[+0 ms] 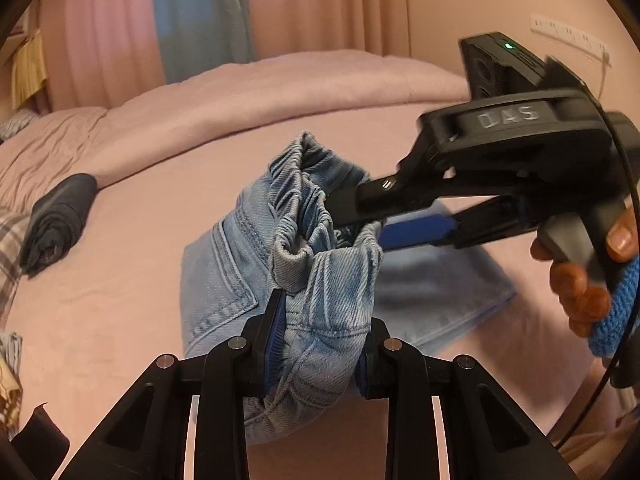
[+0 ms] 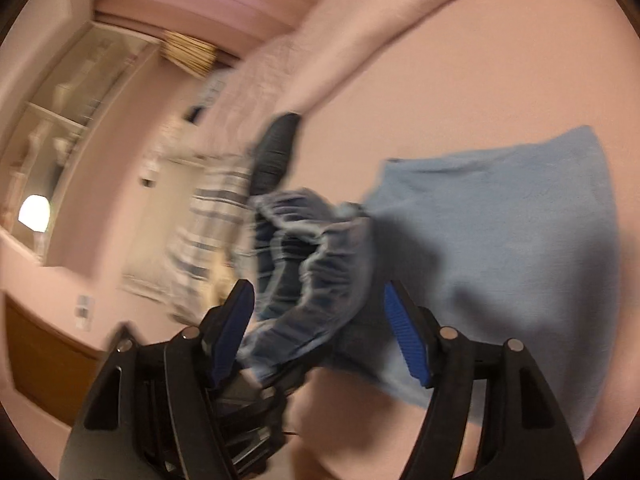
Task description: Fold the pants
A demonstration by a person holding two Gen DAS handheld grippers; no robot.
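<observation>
The left claw (image 1: 320, 344) at the bottom centre of its view clamps a bunched fold of the light denim pants (image 1: 224, 264), lifted over the pink bed (image 1: 120, 240). The right claw (image 2: 320, 328) stands parted around the elastic waistband, pads not pressing.

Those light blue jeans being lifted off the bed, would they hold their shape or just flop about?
Probably floppy: the jeans sag and bunch where the left claw pinches them. The gathered waistband looks stretchy, so it may spring back when let go. The denim seems thick, so likely weighty rather than slippery.
</observation>
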